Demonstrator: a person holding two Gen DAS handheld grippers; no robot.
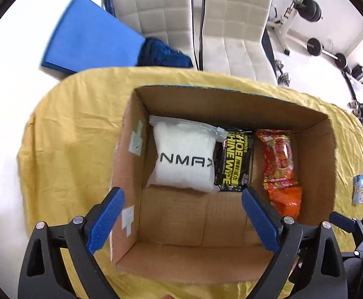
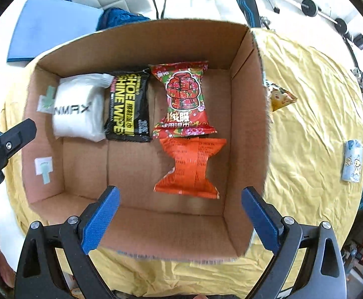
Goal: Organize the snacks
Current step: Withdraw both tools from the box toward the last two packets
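A: Above the near edge of the box, how do the fingers stand?

B: The left gripper [image 1: 182,220] has its blue fingers [image 1: 105,220] spread wide and holding nothing; one hangs outside the box's left wall, the other over the inside. The right gripper [image 2: 180,220] is spread just as wide and also empty, over the near right part of the box.

A: And what lies just past them?

B: The cardboard box [image 2: 246,129], open at the top, on a yellow cloth [image 2: 313,114]. The near half of its floor is bare on the left side.

A: Where are the packets?

B: Along the far wall, side by side: a white pouch [image 2: 77,107] at the left, a black and yellow wipe packet [image 2: 129,104] touching it, then a red flowered packet [image 2: 185,99]. An orange packet [image 2: 190,168] lies just nearer than the red one, their ends overlapping.

A: Anything outside the box?

B: On the cloth to the right, a yellow-orange packet [image 2: 280,97] just beside the box's right wall, partly hidden by it, and a pale blue packet [image 2: 353,162] well apart, near the cloth's right edge.

A: Can either camera see the other gripper?

B: The right wrist view shows the left one's black and blue finger at its left edge, close to the box's left wall.

A: And beyond the table?

B: A blue board [image 1: 89,35] on the floor and white quilted chairs [image 1: 233,22].
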